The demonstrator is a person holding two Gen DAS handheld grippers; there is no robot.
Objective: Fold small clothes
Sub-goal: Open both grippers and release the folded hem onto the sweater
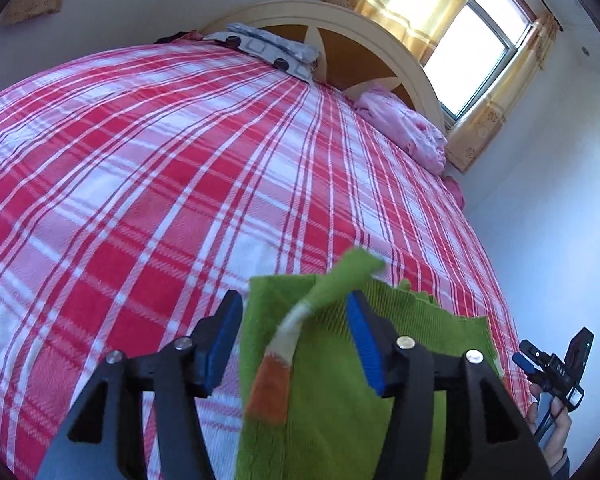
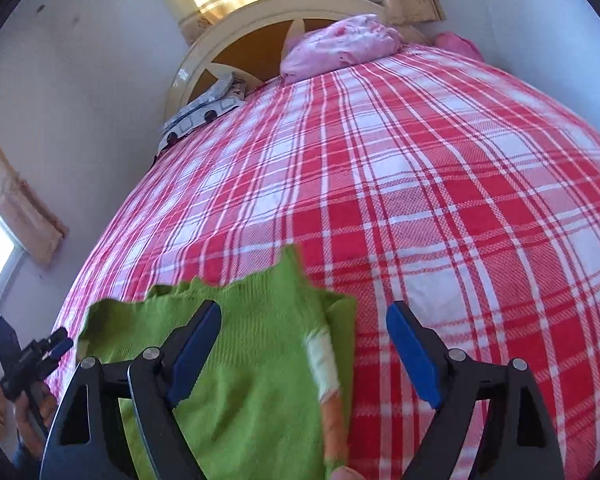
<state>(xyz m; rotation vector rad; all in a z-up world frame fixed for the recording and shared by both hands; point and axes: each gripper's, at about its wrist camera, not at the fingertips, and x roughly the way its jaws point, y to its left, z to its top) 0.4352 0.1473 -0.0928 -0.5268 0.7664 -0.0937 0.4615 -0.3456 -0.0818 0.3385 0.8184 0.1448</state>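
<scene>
Through the left wrist view, the left tool (image 1: 294, 340) is seen with its blue pads parted and gripping nothing. Between them lies the small green knitted garment (image 1: 332, 392), spread on the red-and-white checked bedspread (image 1: 180, 184) at six o'clock, its green, white and orange striped sleeve (image 1: 288, 340) draped across it, apparently released to lie flat. The right tool (image 1: 548, 364) shows at four o'clock.

Through the right wrist view, the right tool (image 2: 304, 356) is held wide and empty. The garment (image 2: 240, 380) lies at six o'clock, mostly under the left finger, the sleeve (image 2: 328, 380) along its right edge.
</scene>
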